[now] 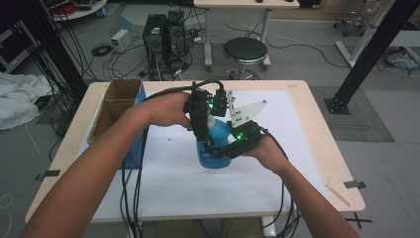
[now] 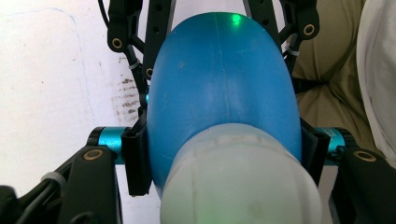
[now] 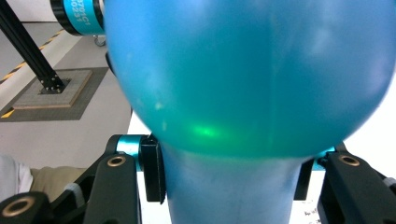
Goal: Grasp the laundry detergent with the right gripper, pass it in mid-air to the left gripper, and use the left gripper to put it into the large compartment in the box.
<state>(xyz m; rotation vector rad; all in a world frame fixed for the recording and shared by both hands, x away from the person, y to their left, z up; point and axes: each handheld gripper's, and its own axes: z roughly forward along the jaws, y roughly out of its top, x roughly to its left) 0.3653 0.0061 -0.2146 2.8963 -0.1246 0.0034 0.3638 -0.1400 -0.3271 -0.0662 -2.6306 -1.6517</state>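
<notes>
A blue bottle with a whitish cap stands on the white sheet at the middle of the table. My left gripper comes down from above, and its black pads press the bottle's blue shoulder just below the cap. My right gripper comes in from the right, low on the bottle. In the right gripper view its pads clamp the narrower part of the bottle. Both grippers are shut on the bottle.
An open cardboard box stands at the table's left, with a blue box beside it. Black cables hang over the near edge. Beyond the far edge are a black stool and computer towers.
</notes>
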